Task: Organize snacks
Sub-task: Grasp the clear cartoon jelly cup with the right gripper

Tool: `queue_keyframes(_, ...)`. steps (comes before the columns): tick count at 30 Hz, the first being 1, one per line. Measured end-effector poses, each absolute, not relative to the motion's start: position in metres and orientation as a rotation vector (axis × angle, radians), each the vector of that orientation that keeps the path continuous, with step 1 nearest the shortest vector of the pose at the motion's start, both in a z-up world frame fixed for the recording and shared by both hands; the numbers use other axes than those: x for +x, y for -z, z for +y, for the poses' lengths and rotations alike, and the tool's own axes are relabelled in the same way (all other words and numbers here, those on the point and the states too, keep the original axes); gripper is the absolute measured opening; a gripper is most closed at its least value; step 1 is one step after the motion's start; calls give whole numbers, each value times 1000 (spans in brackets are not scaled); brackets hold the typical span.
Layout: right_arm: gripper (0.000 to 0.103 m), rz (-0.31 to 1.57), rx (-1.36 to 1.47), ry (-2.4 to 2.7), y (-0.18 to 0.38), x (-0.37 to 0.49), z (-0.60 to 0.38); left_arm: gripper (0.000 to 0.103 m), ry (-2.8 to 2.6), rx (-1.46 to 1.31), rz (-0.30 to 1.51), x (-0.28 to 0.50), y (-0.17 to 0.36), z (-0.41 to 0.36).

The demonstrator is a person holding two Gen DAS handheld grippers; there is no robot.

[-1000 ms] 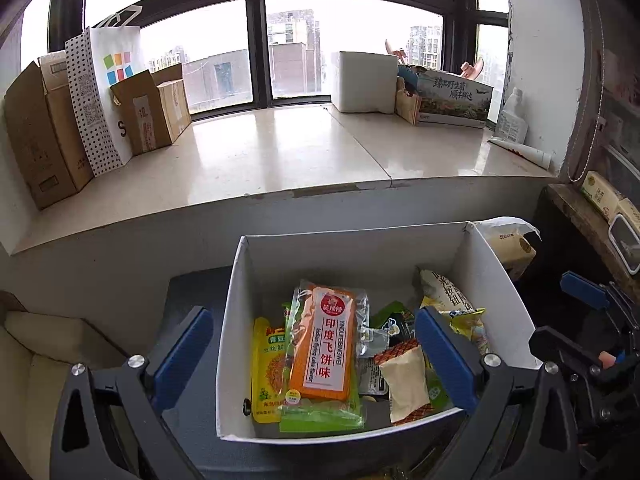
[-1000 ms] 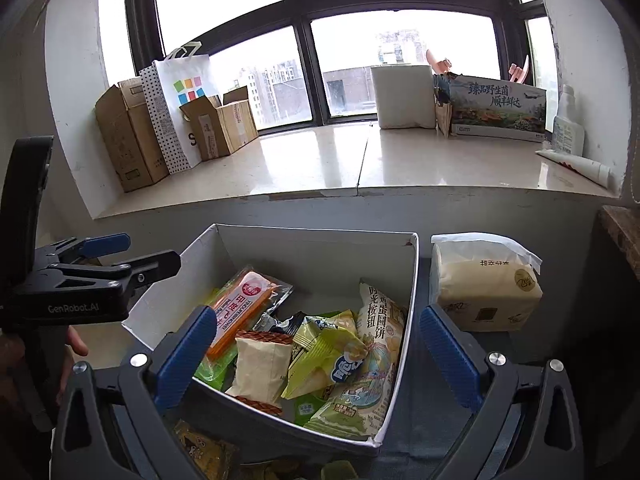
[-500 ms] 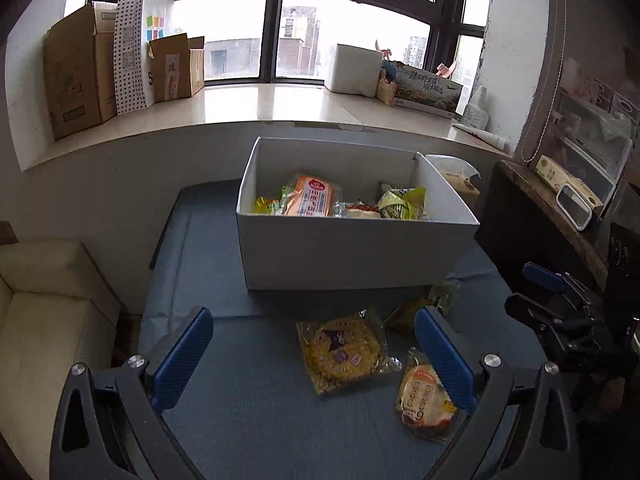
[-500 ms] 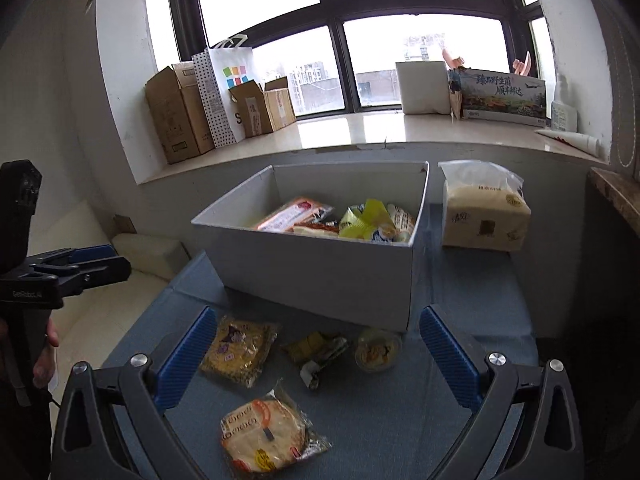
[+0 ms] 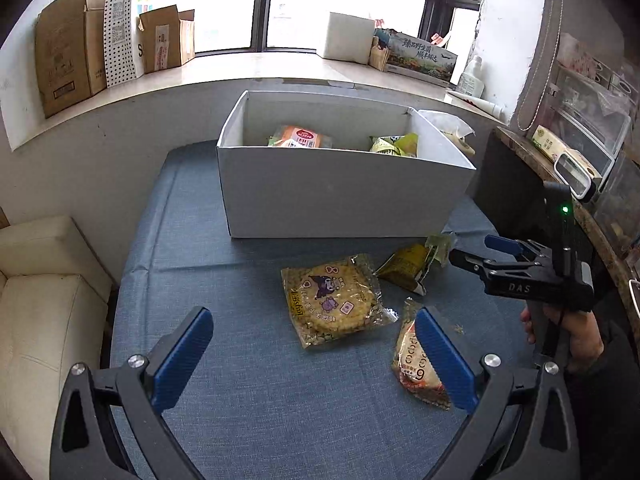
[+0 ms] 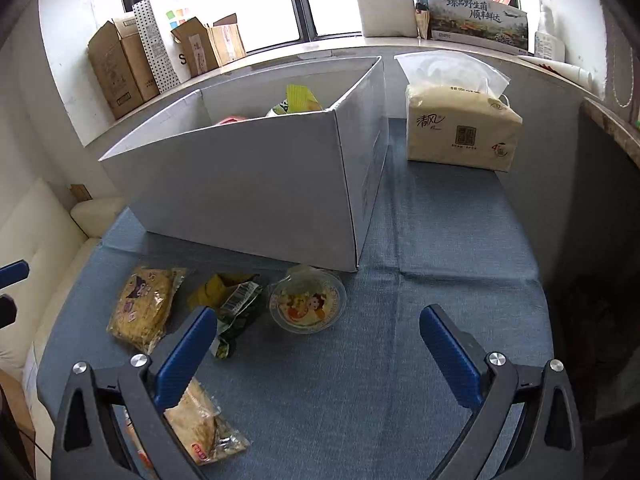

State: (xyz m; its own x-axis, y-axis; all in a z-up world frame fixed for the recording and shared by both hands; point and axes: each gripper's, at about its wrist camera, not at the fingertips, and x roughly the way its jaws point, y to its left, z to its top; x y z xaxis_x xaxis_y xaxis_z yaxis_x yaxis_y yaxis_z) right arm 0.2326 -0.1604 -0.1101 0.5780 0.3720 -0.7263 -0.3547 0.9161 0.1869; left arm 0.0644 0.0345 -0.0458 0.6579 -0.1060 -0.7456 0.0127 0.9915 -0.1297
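Both tools hung released and empty: the left gripper (image 5: 312, 344) over a round cartoon-printed biscuit packet (image 5: 334, 300), the right gripper (image 6: 318, 338) near a clear round jelly cup (image 6: 307, 302). Beyond both stood the snack-filled white cardboard box (image 5: 340, 196) on blue cloth (image 5: 248, 380).

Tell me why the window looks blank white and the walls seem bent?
Left wrist view: daylight overexposes the window, washing out the outside; the fisheye lens bows the windowsill. Right wrist view: the same blown-out glass, the white box edges curve, and dark corners ring the frame.
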Motion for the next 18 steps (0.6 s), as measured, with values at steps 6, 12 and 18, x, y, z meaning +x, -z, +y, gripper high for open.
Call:
queue_keyframes(6,67,917,-25,-398,126,258,-147,103,73,-122,870,65,52,35)
queue_keyframes(12,48,916,-24,-460,127,254,-139,103,66,-128,881,66,57,37)
queue_keyframes(18,48,851,-44,-473,111,232,-142,103,65,-145,918,72,68,37)
